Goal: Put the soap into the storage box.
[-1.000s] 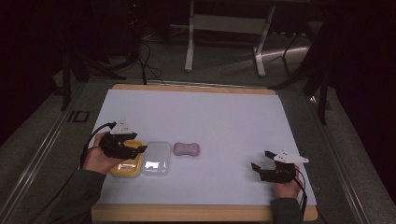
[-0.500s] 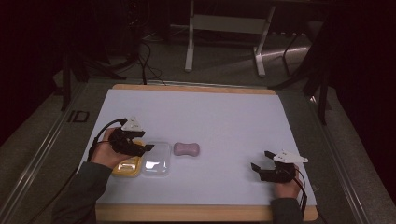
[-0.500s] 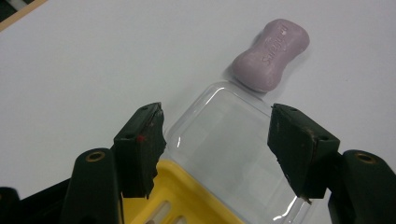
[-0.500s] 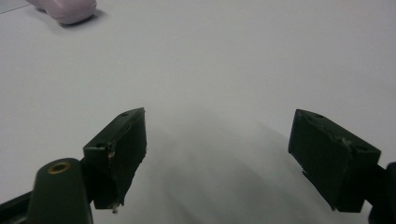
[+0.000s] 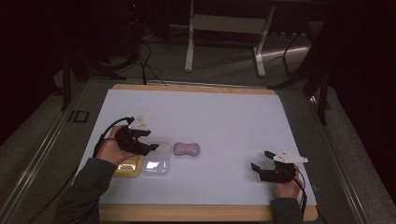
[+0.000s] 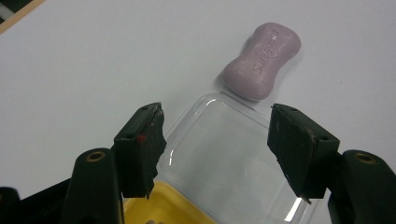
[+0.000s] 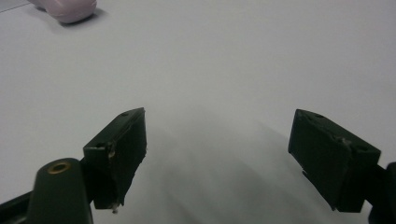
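Left tool [image 6: 215, 154], jaws apart and empty, hovers over the clear lid [image 6: 229, 163]; next, reach forward for the soap [image 6: 261, 60]. Right tool [image 7: 217, 158] rests released.

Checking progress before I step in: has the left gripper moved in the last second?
Yes. The left gripper has shifted rightward from over the yellow tray to above the clear lid, toward the purple soap bar, jaws open, holding nothing.

Mauve waisted soap bar [image 6: 261, 60] with embossed lettering. Clear plastic lid [image 6: 224, 163], glossy highlights. Yellow plastic tray [image 5: 128, 165]. White table sheet [image 5: 224, 116] with light wooden edging. Black gripper jaws; grey top plates.
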The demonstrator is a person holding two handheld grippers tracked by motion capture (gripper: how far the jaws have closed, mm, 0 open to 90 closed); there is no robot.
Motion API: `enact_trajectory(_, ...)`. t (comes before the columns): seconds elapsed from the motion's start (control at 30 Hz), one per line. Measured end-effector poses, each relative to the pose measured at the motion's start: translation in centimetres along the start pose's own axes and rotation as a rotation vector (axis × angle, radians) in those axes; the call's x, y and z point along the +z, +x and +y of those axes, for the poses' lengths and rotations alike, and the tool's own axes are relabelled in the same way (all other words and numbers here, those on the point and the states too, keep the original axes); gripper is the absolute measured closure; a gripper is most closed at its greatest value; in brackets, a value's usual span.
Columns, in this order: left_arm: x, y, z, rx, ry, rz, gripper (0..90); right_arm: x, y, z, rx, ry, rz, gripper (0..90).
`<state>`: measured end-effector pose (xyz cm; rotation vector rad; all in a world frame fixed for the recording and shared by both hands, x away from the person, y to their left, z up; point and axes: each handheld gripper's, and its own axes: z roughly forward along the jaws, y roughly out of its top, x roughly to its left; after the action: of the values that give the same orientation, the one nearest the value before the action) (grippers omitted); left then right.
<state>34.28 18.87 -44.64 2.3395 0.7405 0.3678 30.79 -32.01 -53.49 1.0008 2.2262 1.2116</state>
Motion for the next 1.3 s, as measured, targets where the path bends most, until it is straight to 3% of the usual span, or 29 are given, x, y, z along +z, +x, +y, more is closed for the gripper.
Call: enact_trajectory(1.3,2.1,0.2,1.1,0.051,0.07,-0.022,37.5,0.0,0.1,0.0,-0.008,0.002,-0.001,18.9)
